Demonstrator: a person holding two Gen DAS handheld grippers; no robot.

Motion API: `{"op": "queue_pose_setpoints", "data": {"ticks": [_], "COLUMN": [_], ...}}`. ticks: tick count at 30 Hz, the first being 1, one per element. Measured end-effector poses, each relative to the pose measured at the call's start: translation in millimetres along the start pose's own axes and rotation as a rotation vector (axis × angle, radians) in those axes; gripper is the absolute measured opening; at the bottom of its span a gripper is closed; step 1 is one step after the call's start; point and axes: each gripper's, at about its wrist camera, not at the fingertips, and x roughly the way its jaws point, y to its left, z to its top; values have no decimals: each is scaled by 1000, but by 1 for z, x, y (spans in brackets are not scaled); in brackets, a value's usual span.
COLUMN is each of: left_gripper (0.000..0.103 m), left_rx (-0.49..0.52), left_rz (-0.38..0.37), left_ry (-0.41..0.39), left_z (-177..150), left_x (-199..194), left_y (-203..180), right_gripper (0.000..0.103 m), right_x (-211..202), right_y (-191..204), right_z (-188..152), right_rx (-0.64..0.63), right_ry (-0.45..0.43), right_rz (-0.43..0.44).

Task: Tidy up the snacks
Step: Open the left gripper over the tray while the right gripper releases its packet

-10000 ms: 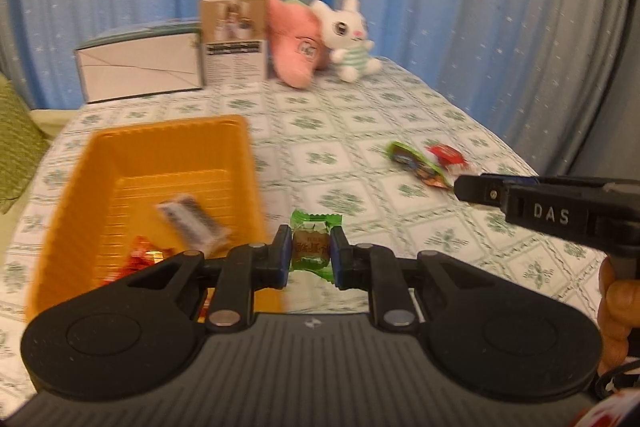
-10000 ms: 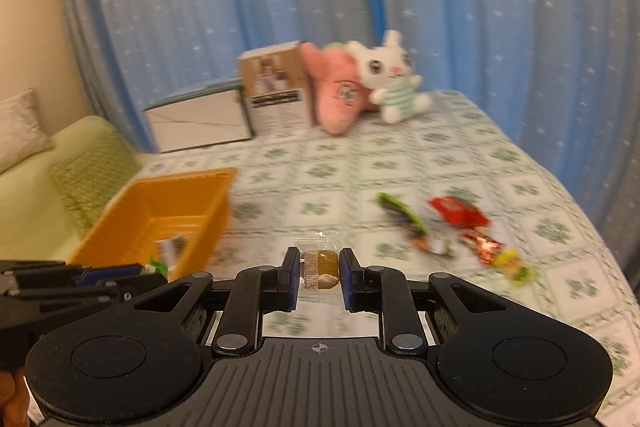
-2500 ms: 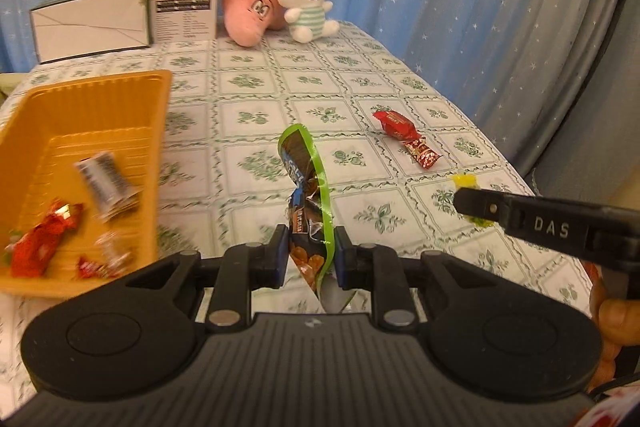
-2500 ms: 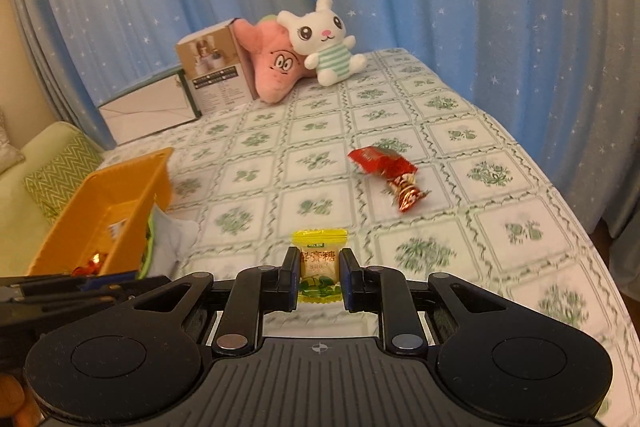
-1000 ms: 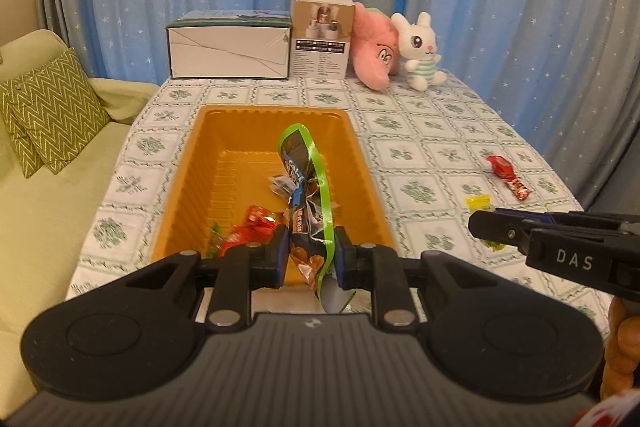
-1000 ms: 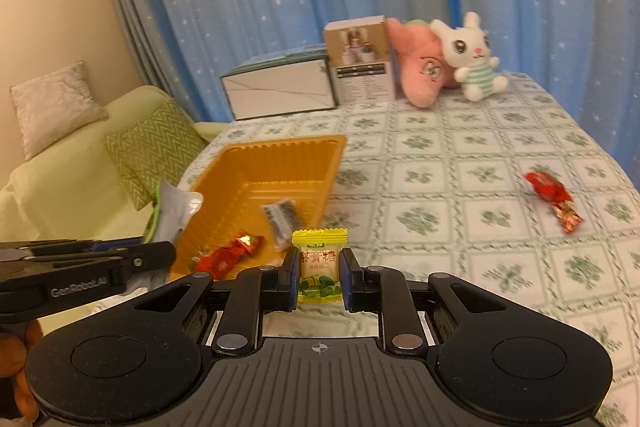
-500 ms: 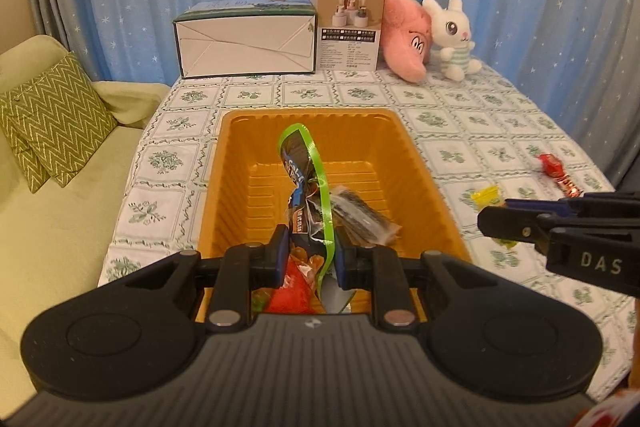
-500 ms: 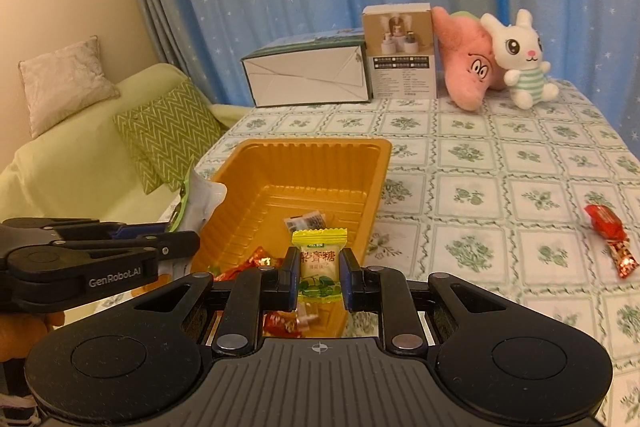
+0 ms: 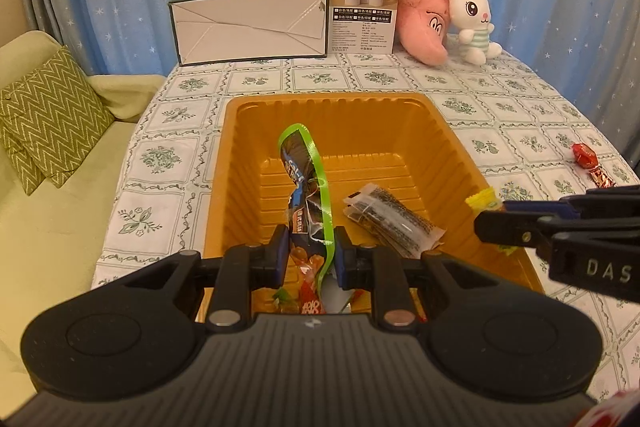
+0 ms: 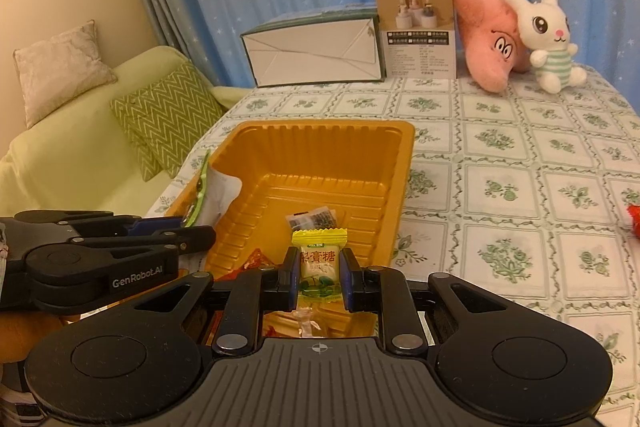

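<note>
My left gripper (image 9: 309, 255) pinches a crumpled green-edged snack packet (image 9: 307, 187) upright over the ribbed orange plastic tray (image 9: 236, 163), which holds a dark clear-wrapped bar (image 9: 390, 217). At right, my right gripper (image 9: 486, 223) grips a small yellow sweet (image 9: 483, 201). A red-wrapped candy (image 9: 590, 163) lies on the floral tablecloth (image 9: 160, 159).

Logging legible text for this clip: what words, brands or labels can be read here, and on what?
"GenRobot.AI": side of the left gripper, seen in the right wrist view.
"DAS": side of the right gripper, cut off at the frame edge.
"梨膏糖": yellow candy held in the right gripper.
Humidifier box: label print too small to read.
Green-edged snack packet: lettering crumpled, unreadable.
</note>
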Motion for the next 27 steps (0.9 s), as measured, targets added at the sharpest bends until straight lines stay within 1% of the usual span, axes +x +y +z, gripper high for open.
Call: {"op": "queue_pose_setpoints", "data": {"ticks": [3,5,6,14,20,24,25,26,27], "left_gripper": [21,28,30,30,30,32,33,34,35], "left_rx": [2,-5,-9,-54,-78,-88,-90,-90,-90], "left_rz": [9,19,18,30,37,41,42,42,43], "left_ry": [-1,-8,-12,-47,-50,-51,-52,-54,-55], "left_z": [1,1,0,-3,-5,-6,-6,-6,-7], "left_x": [5,5,5,-5,-8,-9,-9,-10,-10], "left_y": [0,2,3,14,18,21,21,21,21], "right_gripper": [21,21,21,21,21,22,24,35,51], "right_x": [5,7,8,7,8,11,11,9,7], "right_y": [-1,-2,-2,-2,4,4,3,2,-1], "right_z": [1,1,1,-3,0,2,1,1,0], "right_rx": [7,10,13,21,17,27,26,29,40], "right_ry": [1,4,5,16,8,12,13,11,4], "right_rz": [4,5,5,15,31,62,59,51,44]}}
